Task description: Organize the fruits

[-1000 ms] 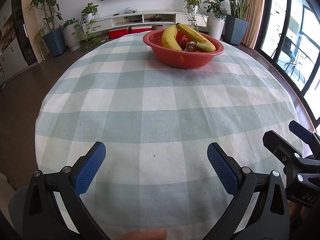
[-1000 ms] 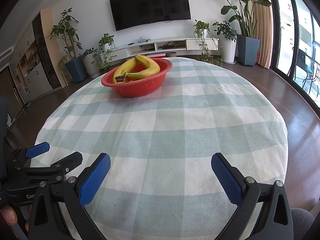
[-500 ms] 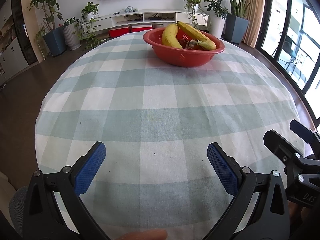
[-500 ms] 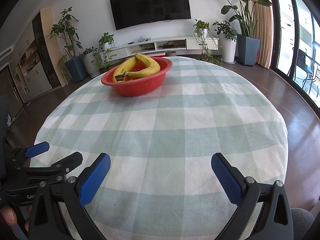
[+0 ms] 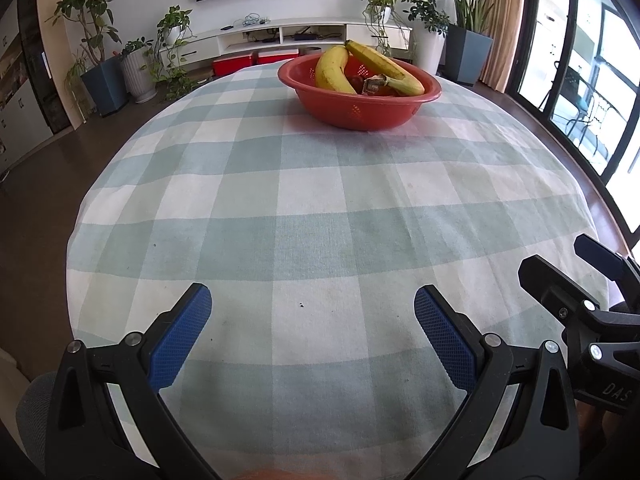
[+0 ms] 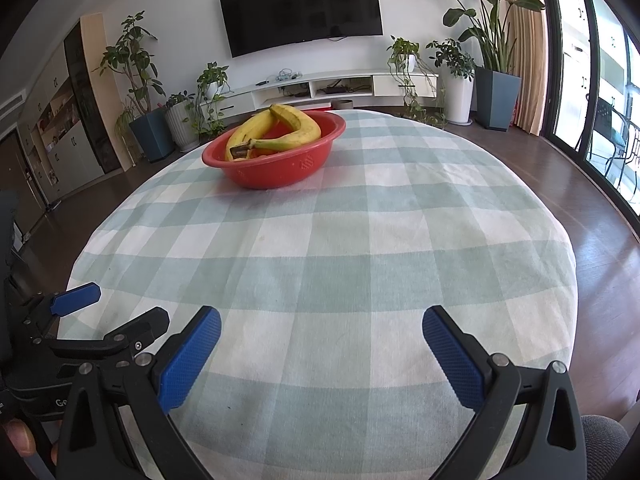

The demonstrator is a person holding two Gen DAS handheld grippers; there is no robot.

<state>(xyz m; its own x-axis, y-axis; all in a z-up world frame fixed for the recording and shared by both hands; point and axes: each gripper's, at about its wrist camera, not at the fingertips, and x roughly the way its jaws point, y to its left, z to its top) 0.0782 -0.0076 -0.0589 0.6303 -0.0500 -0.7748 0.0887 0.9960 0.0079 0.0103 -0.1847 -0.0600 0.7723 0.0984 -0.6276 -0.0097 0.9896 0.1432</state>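
Yellow bananas (image 5: 362, 67) lie in a round red plastic basket (image 5: 360, 108) at the far side of the green-and-white checked cloth-covered counter (image 5: 320, 208), well apart from the left tongs (image 5: 312, 320) and right tongs (image 6: 322, 340), both spread apart, empty.

Both wrist cameras sit low at the near edge of the checked tablecloth (image 5: 312, 200), facing 12 o'clock toward the TV wall. The left view has the red basket (image 5: 360, 108) at 1 o'clock; the right view has it at 11 o'clock. Both share cloth and basket, far off.
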